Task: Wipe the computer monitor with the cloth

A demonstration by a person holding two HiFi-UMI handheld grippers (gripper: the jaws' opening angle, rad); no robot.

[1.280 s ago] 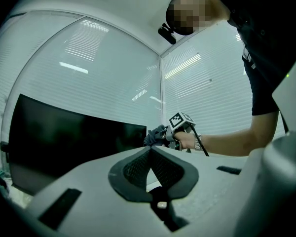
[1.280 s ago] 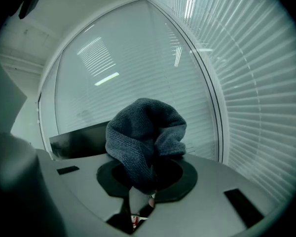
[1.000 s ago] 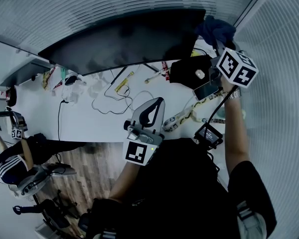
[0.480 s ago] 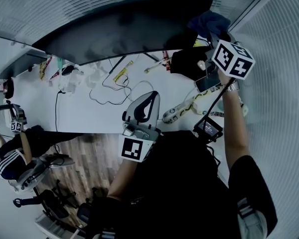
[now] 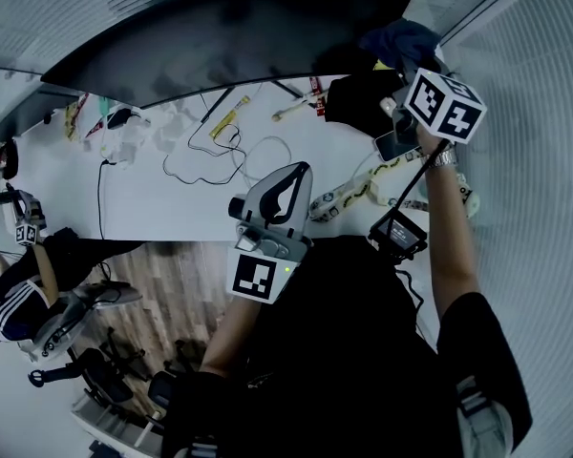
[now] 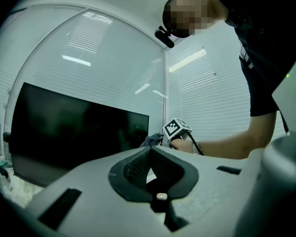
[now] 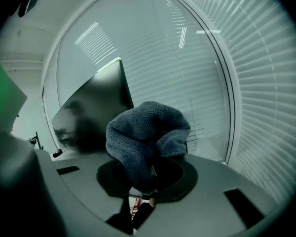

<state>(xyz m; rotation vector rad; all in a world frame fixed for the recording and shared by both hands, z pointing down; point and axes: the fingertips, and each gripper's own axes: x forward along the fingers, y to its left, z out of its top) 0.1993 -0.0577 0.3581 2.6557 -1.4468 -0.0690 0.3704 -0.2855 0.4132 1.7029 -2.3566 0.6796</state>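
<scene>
The right gripper view shows what the others only hint at. The right gripper (image 7: 147,180) has its jaws clamped on a grey knitted cloth (image 7: 145,132), which bunches up in a rounded fold above them. Behind the cloth and to its left stands the dark monitor (image 7: 91,113), seen at a slant, with a dim reflection on its glass. White blinds (image 7: 246,83) fill the rest of that view.

The head view gives the layout. The monitor runs wide across the top, and the cloth sits up at its right end with the marker cube (image 5: 444,106) just below it. The white desk (image 5: 172,213) under the screen carries loose cables (image 5: 220,151) and small clutter, and a phone (image 5: 396,147) lies near the right arm. No view shows whether the cloth touches the screen.

The left gripper (image 5: 304,170) is held low over the near desk edge, well apart from the monitor. Its own view shows the jaws together with nothing between them, pointing towards the lower right corner of the screen. The right gripper and the cloth show beside that corner.

Only the head view shows the wooden floor (image 5: 172,303) and another person (image 5: 19,303) at lower left.
</scene>
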